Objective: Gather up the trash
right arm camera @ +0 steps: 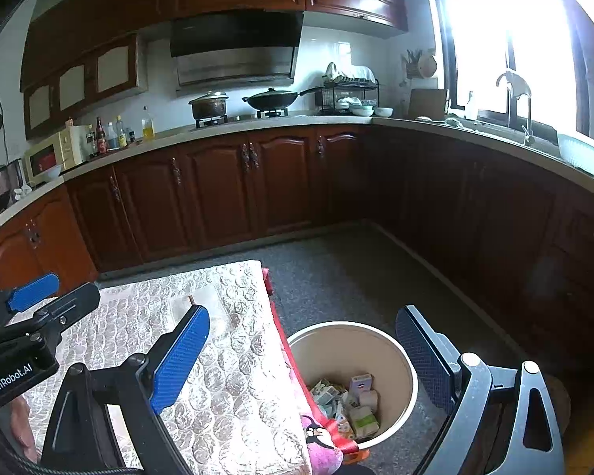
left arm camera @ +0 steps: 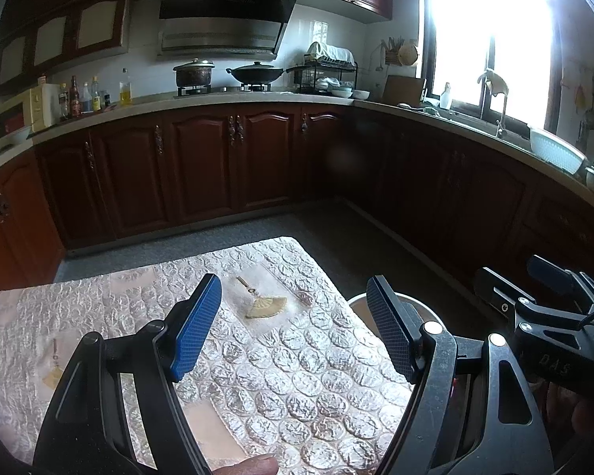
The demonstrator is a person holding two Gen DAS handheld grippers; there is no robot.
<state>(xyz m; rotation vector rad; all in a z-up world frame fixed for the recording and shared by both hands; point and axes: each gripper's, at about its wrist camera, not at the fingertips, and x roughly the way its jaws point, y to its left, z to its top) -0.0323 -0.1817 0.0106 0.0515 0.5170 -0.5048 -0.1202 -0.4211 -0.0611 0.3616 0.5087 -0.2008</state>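
both claws, left [left arm camera: 293, 324] & right [right arm camera: 303, 360], open, empty, above tabletop [left arm camera: 297, 376] w/ no loose trash seen. bin [right arm camera: 410, 376] beside it holds small cartons, wrappers: prob. light, crushable; pinch by edges.

The tablecloth [left arm camera: 281, 360] was silvery white, embossed with round scale-like shapes, plus a golden fan motif [left arm camera: 266, 307]. The trash bin [right arm camera: 406, 360] was cream inside (holding pale green and lilac cartons [right arm camera: 361, 383]). Both grippers' pads [right arm camera: 180, 358] were textured blue on black frames. The cabinets [left arm camera: 202, 166] were reddish-brown.
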